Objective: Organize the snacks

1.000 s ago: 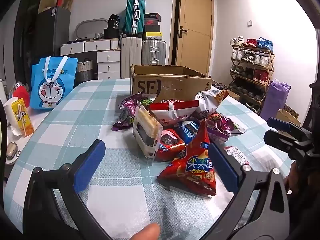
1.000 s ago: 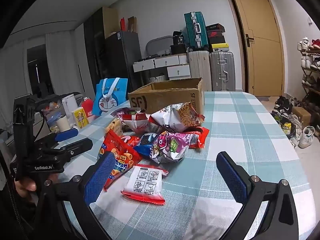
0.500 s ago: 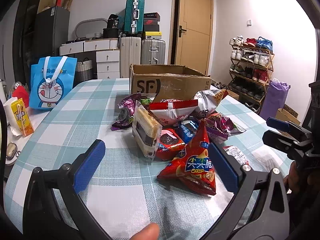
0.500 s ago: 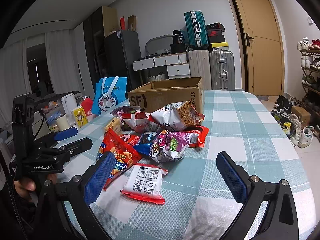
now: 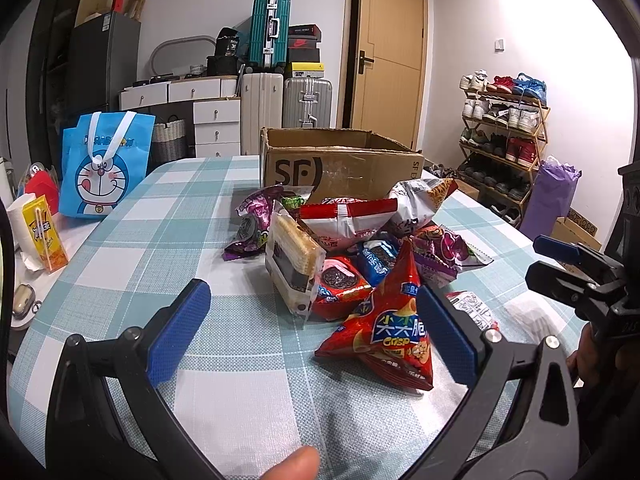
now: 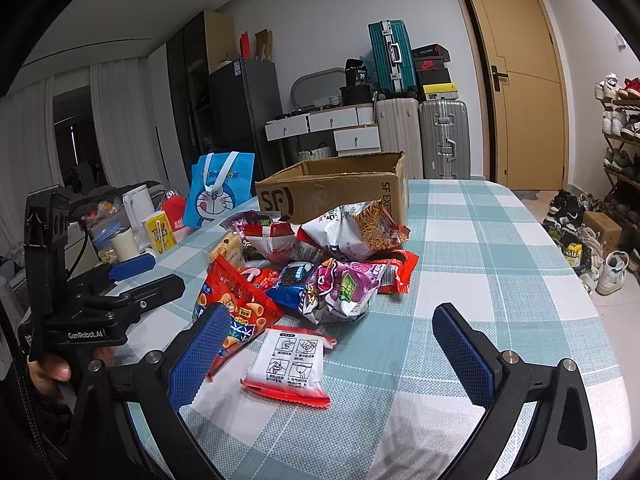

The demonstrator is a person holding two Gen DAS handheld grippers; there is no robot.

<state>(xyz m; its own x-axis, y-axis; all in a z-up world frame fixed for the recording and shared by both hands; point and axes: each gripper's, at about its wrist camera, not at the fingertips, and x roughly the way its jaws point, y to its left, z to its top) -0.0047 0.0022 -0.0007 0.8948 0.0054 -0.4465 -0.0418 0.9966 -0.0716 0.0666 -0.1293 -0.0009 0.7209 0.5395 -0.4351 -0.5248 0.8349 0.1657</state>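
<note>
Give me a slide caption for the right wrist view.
Open right gripper hovers over a white-and-red packet before a snack pile and cardboard box.

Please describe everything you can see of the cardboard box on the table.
The cardboard box is brown corrugated card, a little worn, with "SF" printed in black on its near face and more black lettering on a side face. It is open at the top; its inside is not visible. It stands upright on the checked tablecloth, at the far end of the snack pile. A white noodle bag seems to lean against its front. Both grippers are well short of it.
</note>
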